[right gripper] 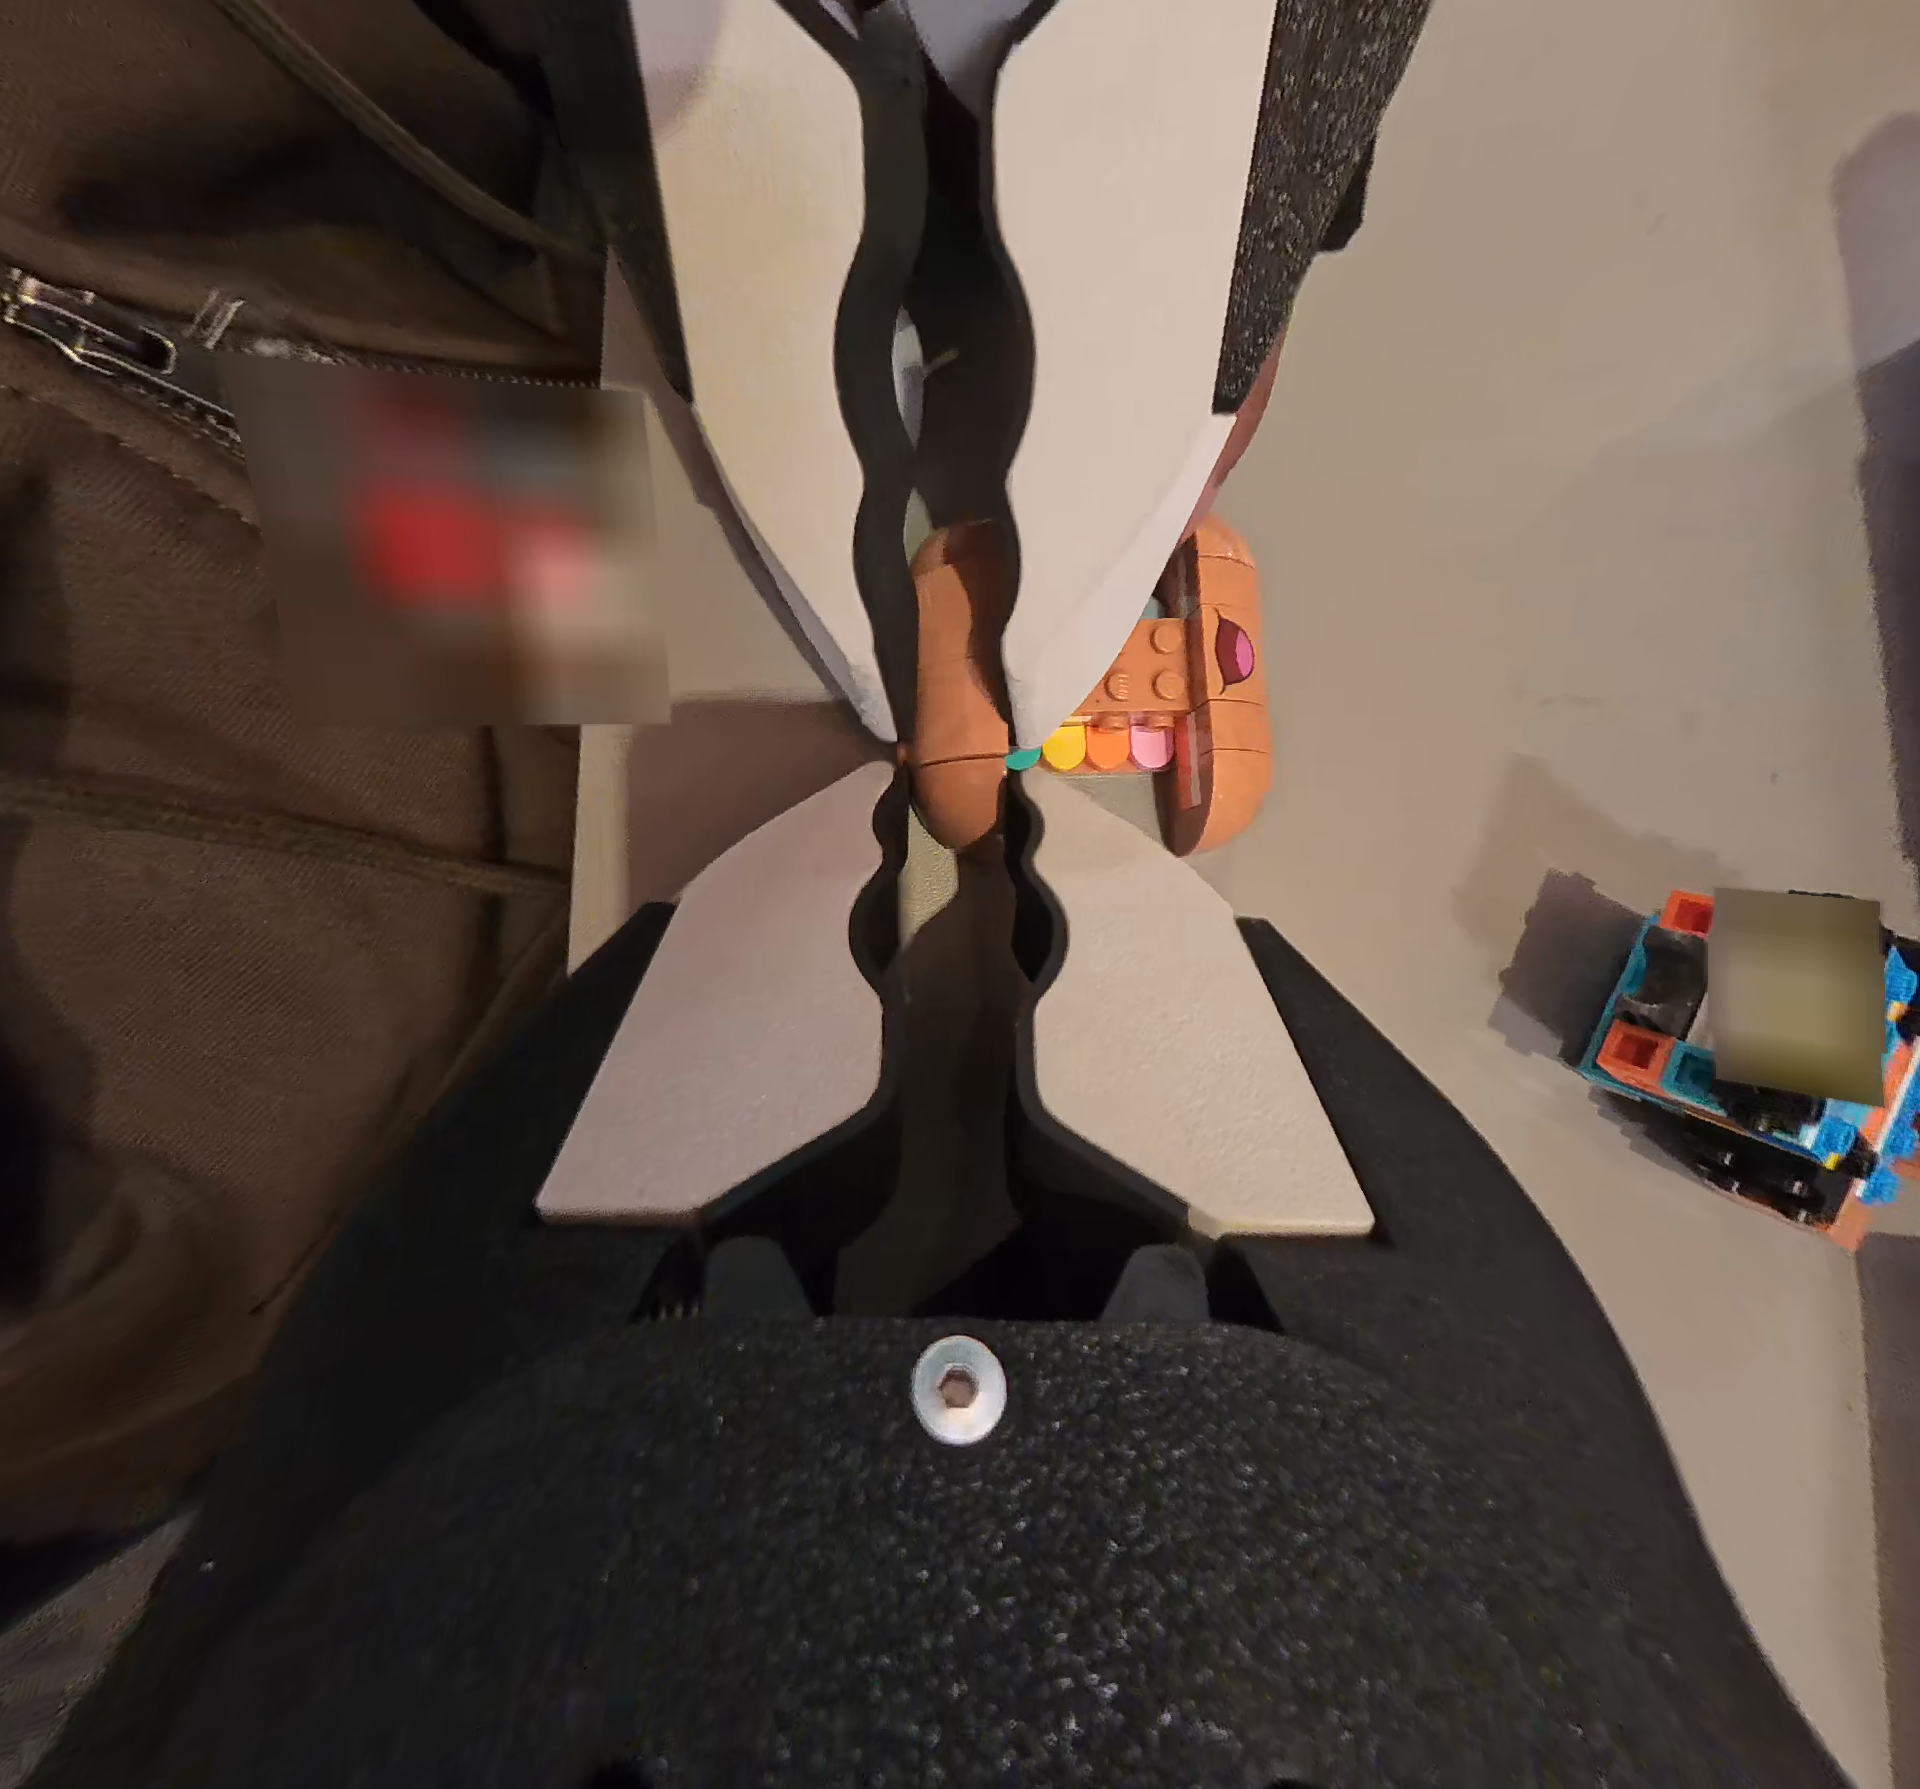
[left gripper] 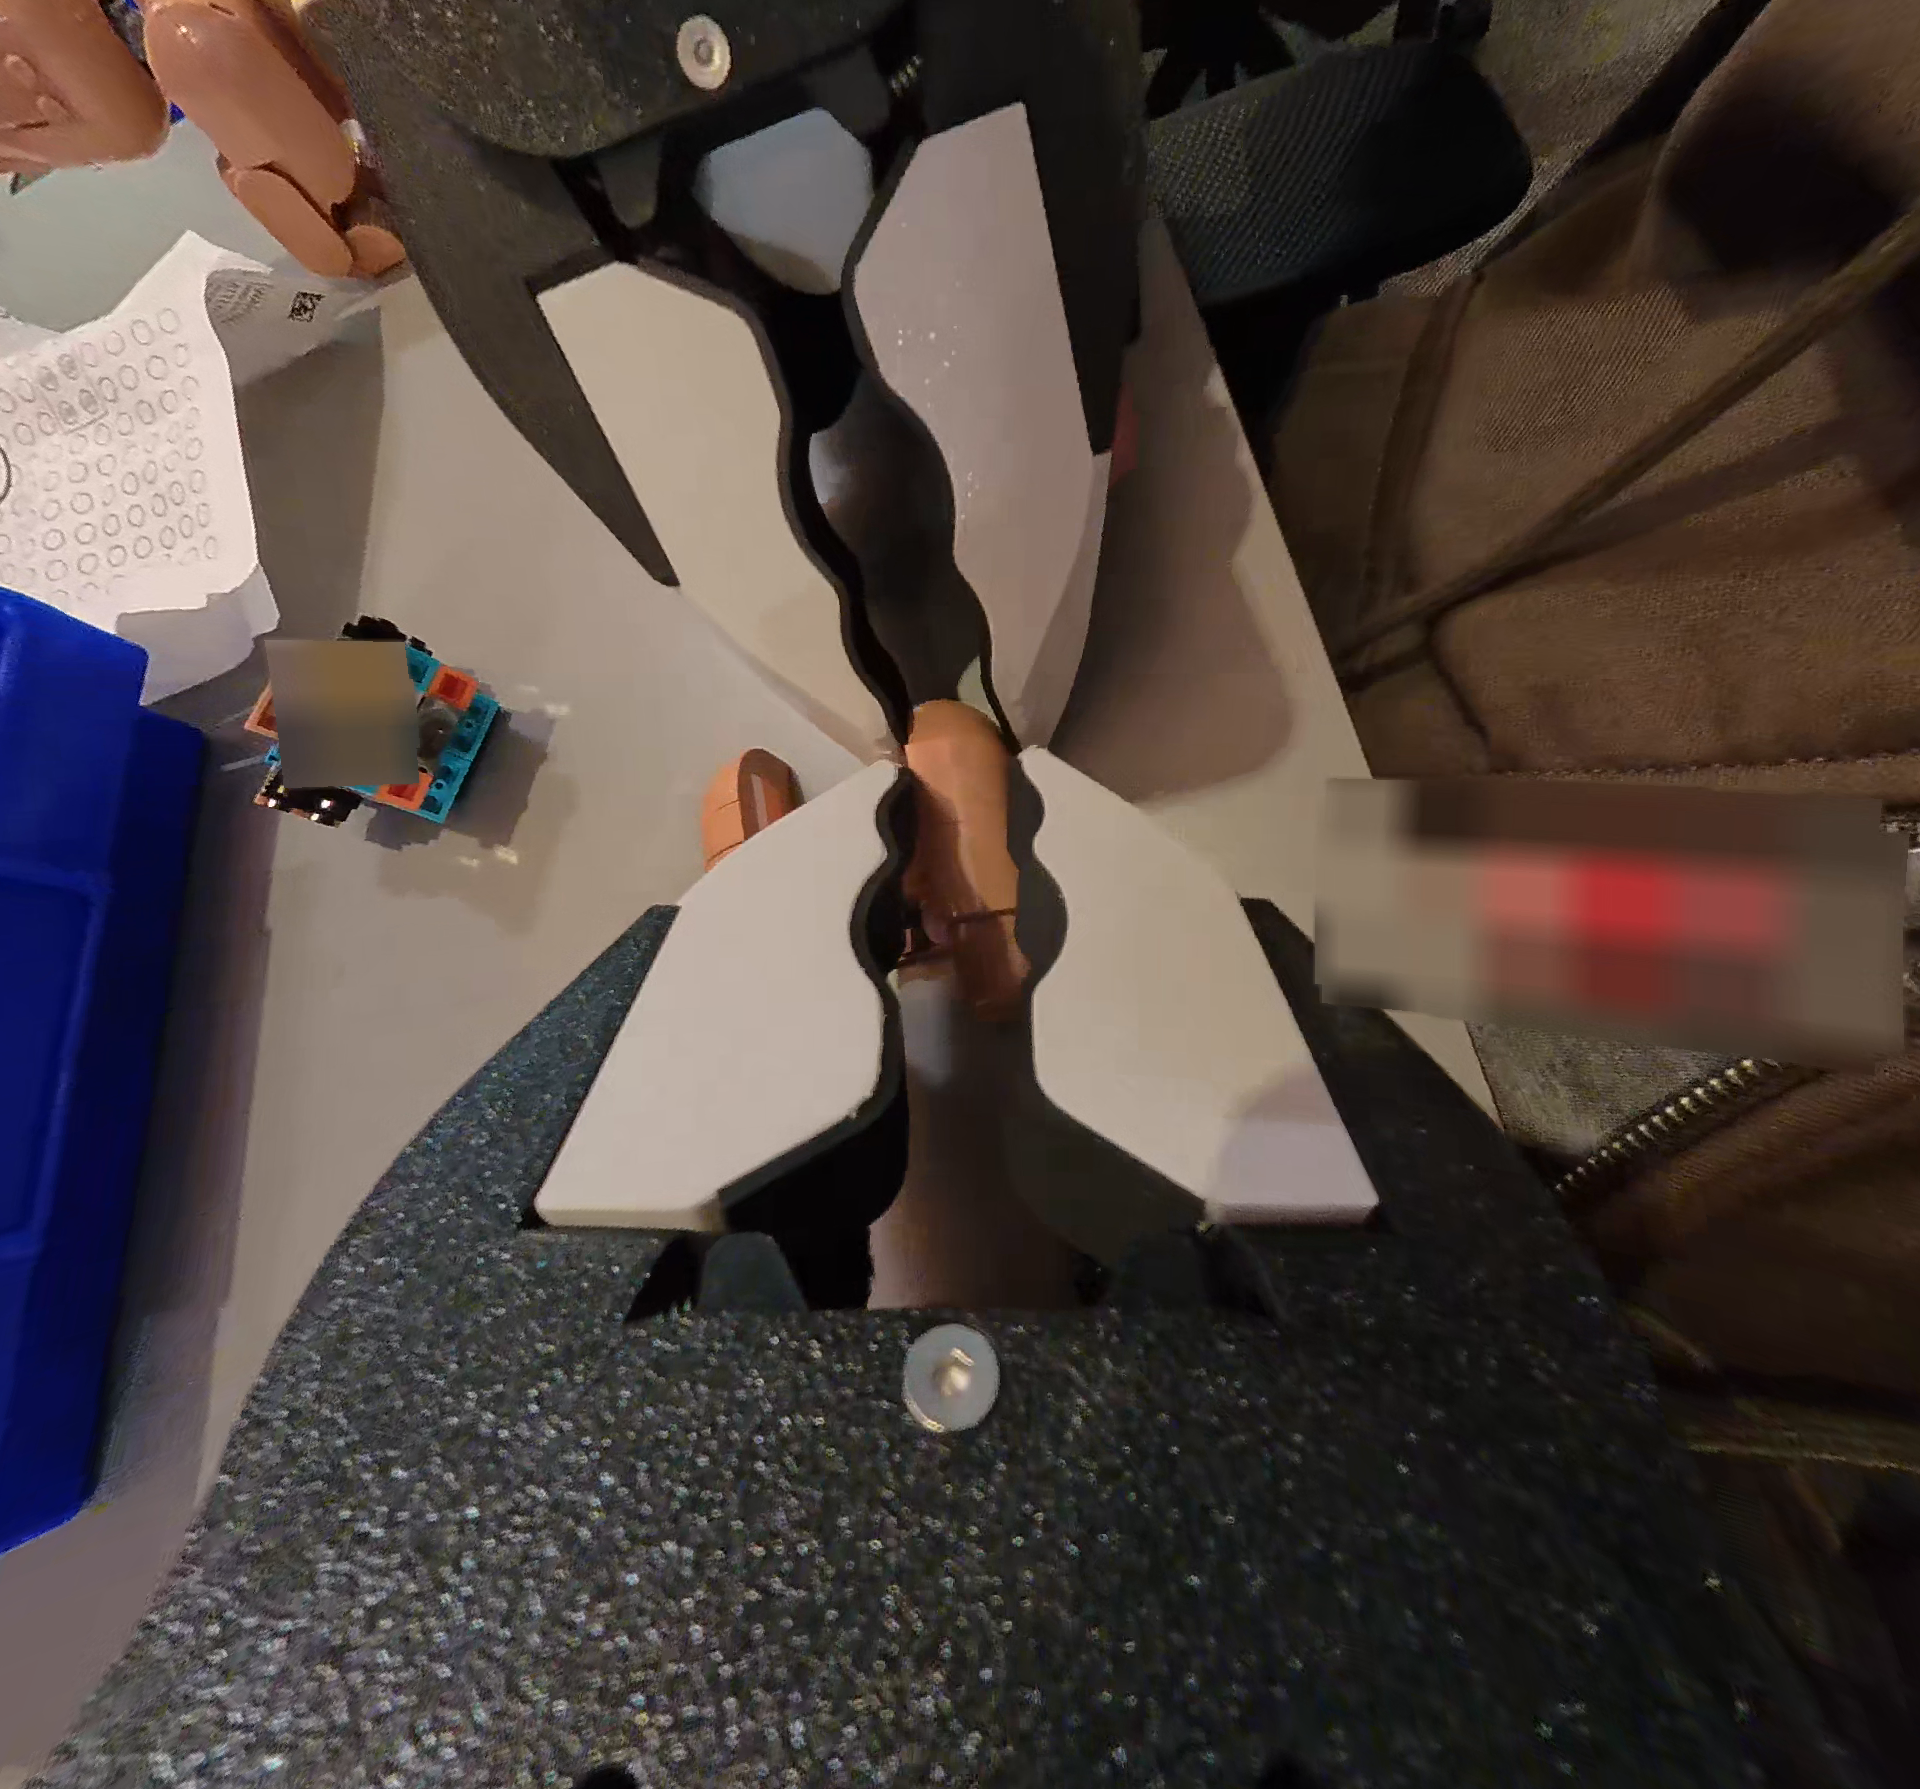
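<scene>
My two grippers meet tip to tip over the white table (right gripper: 1558, 389). A tan brick-built model (right gripper: 1216, 700) with rounded bun-like sides and a row of coloured studs hangs between them. My left gripper (left gripper: 956, 783) is shut on one tan rounded part (left gripper: 961, 856) of it. In the right wrist view the left gripper (right gripper: 951, 731) comes down from the top. My right gripper (right gripper: 956, 789) is shut on the lower end of the same tan part (right gripper: 956, 700). It enters the left wrist view from above (left gripper: 940, 721). Most of the model is hidden behind the fingers.
A small teal, orange and black brick build (left gripper: 436, 752) stands on the table, also seen at the right of the right wrist view (right gripper: 1662, 1064). A blue bin (left gripper: 62, 1012) and a white sheet with circles (left gripper: 104, 451) lie left. A person's brown jacket (left gripper: 1610, 492) is at the table edge. Less than 4 cm separates the two grippers' tips.
</scene>
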Demonstrator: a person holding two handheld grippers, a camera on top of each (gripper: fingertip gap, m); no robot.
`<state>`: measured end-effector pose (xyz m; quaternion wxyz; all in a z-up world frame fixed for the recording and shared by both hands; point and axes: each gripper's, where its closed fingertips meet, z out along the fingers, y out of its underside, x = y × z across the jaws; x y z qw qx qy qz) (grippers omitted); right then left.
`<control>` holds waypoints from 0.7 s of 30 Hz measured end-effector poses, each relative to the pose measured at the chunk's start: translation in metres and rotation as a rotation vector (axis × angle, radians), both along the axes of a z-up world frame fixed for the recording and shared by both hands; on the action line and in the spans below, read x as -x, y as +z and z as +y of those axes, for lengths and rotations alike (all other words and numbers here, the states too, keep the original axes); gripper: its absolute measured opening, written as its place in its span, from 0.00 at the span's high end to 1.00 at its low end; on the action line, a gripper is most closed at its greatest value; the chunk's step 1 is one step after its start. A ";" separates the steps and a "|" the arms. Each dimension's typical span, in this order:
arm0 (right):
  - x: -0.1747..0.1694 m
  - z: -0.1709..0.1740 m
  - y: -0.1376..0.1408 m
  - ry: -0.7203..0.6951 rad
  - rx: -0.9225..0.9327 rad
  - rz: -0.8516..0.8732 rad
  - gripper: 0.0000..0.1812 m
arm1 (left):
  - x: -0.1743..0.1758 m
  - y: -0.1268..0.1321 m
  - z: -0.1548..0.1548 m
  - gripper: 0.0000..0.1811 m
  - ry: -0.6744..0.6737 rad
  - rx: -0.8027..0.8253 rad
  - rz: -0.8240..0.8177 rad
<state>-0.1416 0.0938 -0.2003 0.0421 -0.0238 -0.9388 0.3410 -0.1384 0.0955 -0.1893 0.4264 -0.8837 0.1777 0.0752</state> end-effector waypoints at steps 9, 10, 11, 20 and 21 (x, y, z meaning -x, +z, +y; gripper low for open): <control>0.003 0.000 0.003 0.037 -0.019 0.249 0.91 | 0.000 0.002 0.000 0.92 0.014 -0.014 -0.099; 0.003 0.000 0.003 0.034 -0.009 0.262 0.91 | 0.000 0.002 0.001 0.92 0.013 -0.014 -0.101; 0.003 0.000 0.003 0.036 0.001 0.277 0.91 | 0.000 0.002 0.001 0.92 0.011 -0.014 -0.105; 0.001 0.000 0.006 0.127 -0.001 0.429 0.90 | -0.003 0.004 0.001 0.93 -0.015 -0.019 -0.140; 0.001 0.000 0.006 0.139 0.000 0.443 0.90 | -0.003 0.004 0.001 0.93 -0.017 -0.019 -0.145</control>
